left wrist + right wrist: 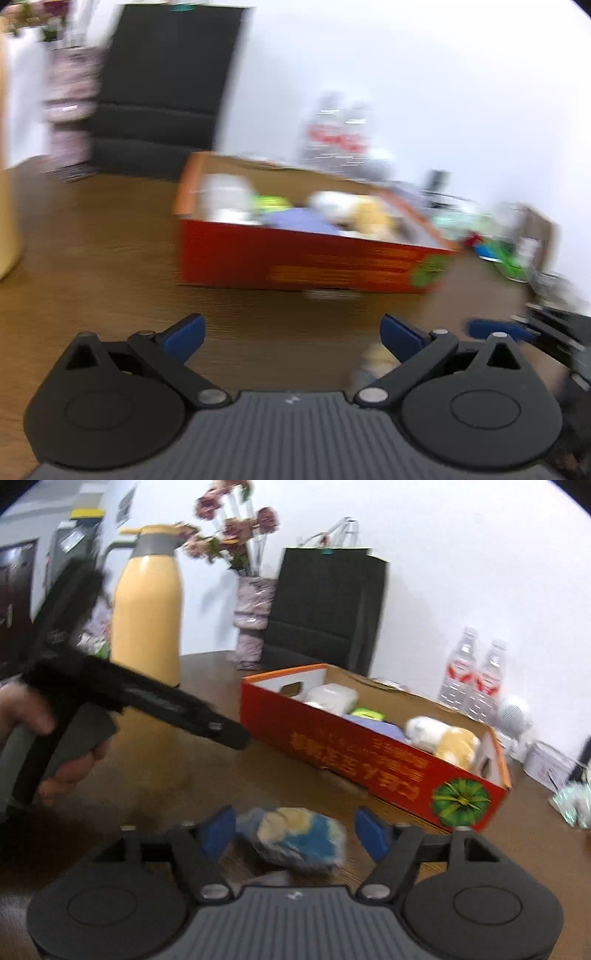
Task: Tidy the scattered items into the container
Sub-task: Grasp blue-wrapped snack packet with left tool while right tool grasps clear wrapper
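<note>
Jaws apart (both), red box (369, 760) beyond plush toy (299, 836)

Unreadable upside-down print on red box (373, 760)

A red cardboard box (295, 254) stands mid-table on the dark wooden table (96, 236), holding white, purple and yellow soft items. The left gripper (291, 334) hovers before it, blue-padded jaws apart and empty.
</note>
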